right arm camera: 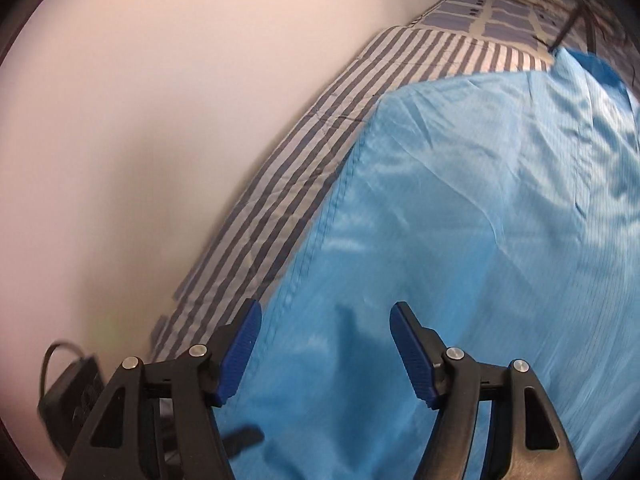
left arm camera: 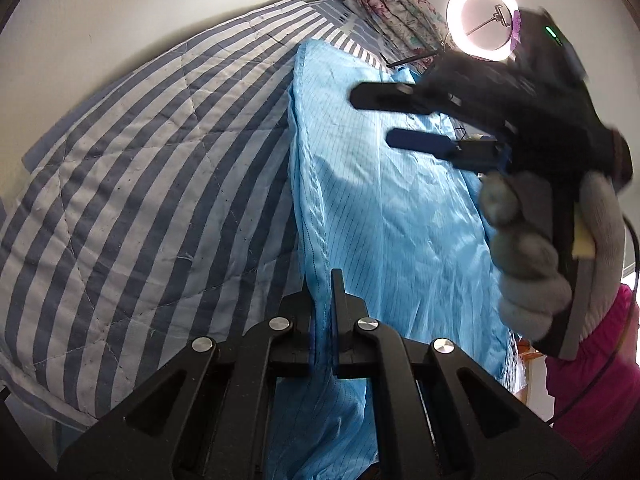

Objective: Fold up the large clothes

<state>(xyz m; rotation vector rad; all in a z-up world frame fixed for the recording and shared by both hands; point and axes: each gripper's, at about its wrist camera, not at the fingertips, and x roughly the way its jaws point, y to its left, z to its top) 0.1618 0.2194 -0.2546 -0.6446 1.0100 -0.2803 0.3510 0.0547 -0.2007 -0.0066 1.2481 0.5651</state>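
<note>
A large light blue pinstriped garment [left arm camera: 392,208] lies spread on a striped bed quilt [left arm camera: 132,176]. My left gripper [left arm camera: 323,280] is shut on the garment's left hem edge, which runs up between its fingers. My right gripper [left arm camera: 370,118] shows in the left wrist view, held by a grey-gloved hand [left arm camera: 528,264] above the garment's far part, its jaws apart with nothing between them. In the right wrist view the right gripper [right arm camera: 326,312] is open just above the garment [right arm camera: 460,220], close to its left seam.
A white wall [right arm camera: 140,120] borders the quilt [right arm camera: 280,200] on the left. A ring light [left arm camera: 482,20] and a folded floral blanket [left arm camera: 396,12] stand at the bed's far end. A black device with a cable [right arm camera: 68,392] sits low by the wall.
</note>
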